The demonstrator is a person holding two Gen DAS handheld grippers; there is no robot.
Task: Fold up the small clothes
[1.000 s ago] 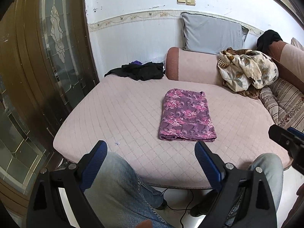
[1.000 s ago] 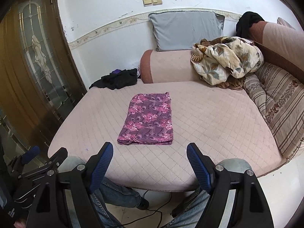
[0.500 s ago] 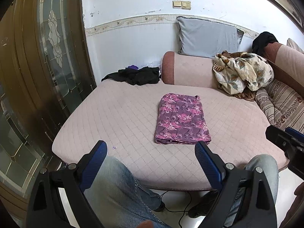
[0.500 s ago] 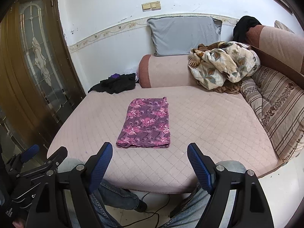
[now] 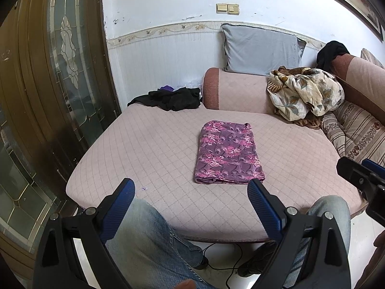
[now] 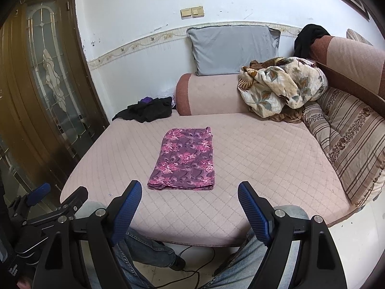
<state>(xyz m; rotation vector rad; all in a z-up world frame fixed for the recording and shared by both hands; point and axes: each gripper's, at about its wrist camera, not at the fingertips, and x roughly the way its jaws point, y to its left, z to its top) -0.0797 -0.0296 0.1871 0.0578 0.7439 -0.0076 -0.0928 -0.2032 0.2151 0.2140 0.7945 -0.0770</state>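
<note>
Both the left gripper (image 5: 190,200) and right gripper (image 6: 190,202) hung wide apart and empty over the person's knees, the folded purple floral garment (image 6: 185,160) lying just ahead on the pink quilted cushion (image 6: 264,163); a careless re-grip risked dragging its layers undone.

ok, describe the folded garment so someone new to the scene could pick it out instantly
Find the pink quilted sofa seat below the grey pillow. Near its middle, a bit toward the front edge, lies the folded cloth, a flat rectangle. It alone is purple with pink flowers; the black clothes and cream blanket are crumpled heaps at the back.
</note>
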